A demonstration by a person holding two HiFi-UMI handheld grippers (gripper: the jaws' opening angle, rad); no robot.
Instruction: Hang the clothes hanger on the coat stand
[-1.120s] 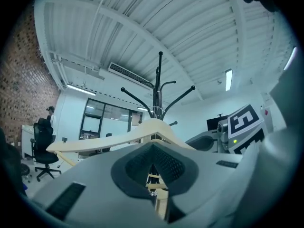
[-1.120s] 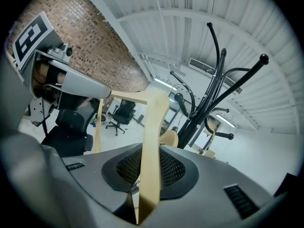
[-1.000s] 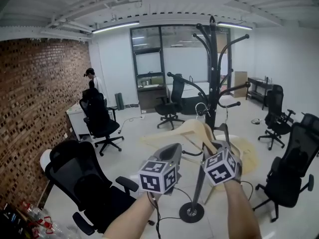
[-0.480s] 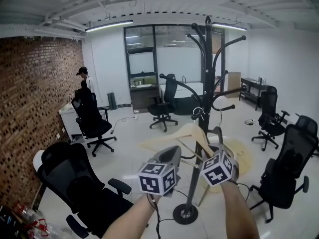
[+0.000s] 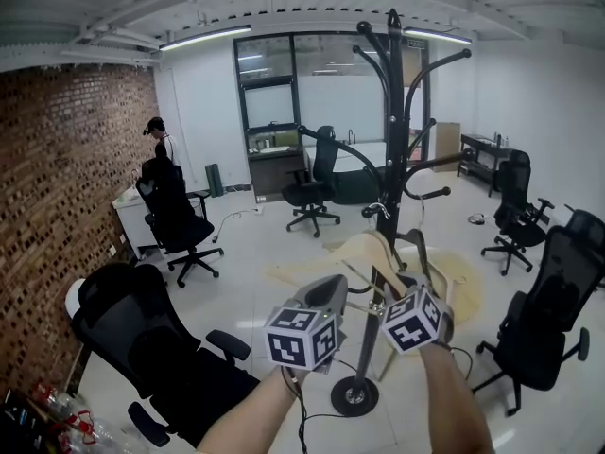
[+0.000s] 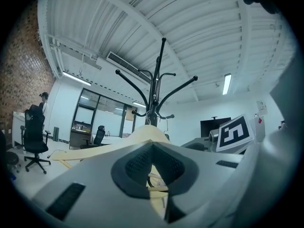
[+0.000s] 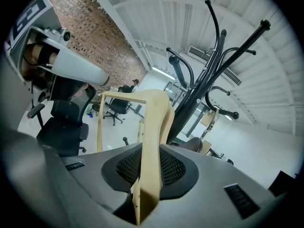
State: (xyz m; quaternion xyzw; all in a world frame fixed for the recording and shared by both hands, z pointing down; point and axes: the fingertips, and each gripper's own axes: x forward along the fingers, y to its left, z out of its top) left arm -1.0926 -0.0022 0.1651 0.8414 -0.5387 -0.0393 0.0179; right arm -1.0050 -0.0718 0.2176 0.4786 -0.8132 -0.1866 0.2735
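Observation:
A pale wooden clothes hanger (image 5: 376, 252) with a metal hook (image 5: 379, 210) is held up between both grippers, just in front of the black coat stand (image 5: 395, 130). My left gripper (image 5: 333, 289) is shut on the hanger's left arm. My right gripper (image 5: 416, 258) is shut on its right arm. In the left gripper view the hanger's wood (image 6: 151, 167) sits pinched between the pads (image 6: 135, 163), with the coat stand (image 6: 155, 87) rising beyond. In the right gripper view the hanger (image 7: 154, 127) stands upright between the jaws, and the stand's curved pegs (image 7: 211, 65) spread behind it.
The stand's round base (image 5: 354, 396) rests on the white floor below my hands. Black office chairs stand at the left (image 5: 156, 343), right (image 5: 553, 315) and further back (image 5: 178, 220). A person (image 5: 157, 142) stands by the brick wall (image 5: 57, 197).
The view has shifted a little and the coat stand looks slightly nearer and taller. Both grippers keep the same hold on the hanger.

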